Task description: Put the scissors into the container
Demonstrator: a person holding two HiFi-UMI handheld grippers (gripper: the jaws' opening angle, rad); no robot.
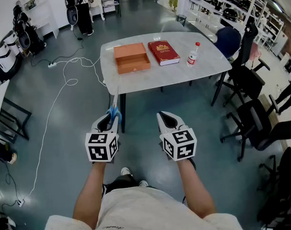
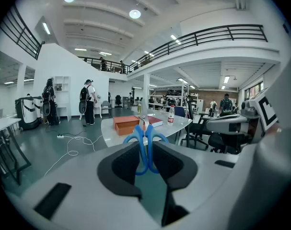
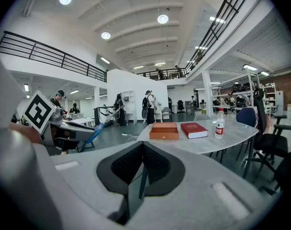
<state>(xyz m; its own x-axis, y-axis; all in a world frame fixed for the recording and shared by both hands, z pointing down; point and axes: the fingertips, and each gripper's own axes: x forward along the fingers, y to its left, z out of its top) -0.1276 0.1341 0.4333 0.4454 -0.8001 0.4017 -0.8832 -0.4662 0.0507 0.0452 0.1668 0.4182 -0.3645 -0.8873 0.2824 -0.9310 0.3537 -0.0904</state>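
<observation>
The left gripper [image 1: 110, 118] has its dark, ribbed-looking pads closed onto the scissors [image 1: 114, 112]: the glossy blue plastic handle loops sit pinched between the jaws, and the thin pale blades stick out forward past the tips. The right gripper [image 1: 167, 119] is level with it to its right, well apart, its pale smooth jaws pressed together with nothing between them.

Well ahead of both grippers stands the table [image 1: 150, 80], a pale stone-look top with rounded corners on dark legs; its near edge lies beyond the blade tips, not touching them. On it, ahead of the left gripper, is the container [image 1: 132, 57], a shallow rectangular orange box with its lid off and a bare inside. To the box's right lie a red hardcover book [image 1: 163, 52], just beside it, and farther right a small clear bottle [image 1: 193, 54] with a red cap.

Smooth grey floor separates the grippers from the table. A white cable [image 1: 64, 87] loops to the left, dark office chairs [image 1: 246, 80] crowd the right
</observation>
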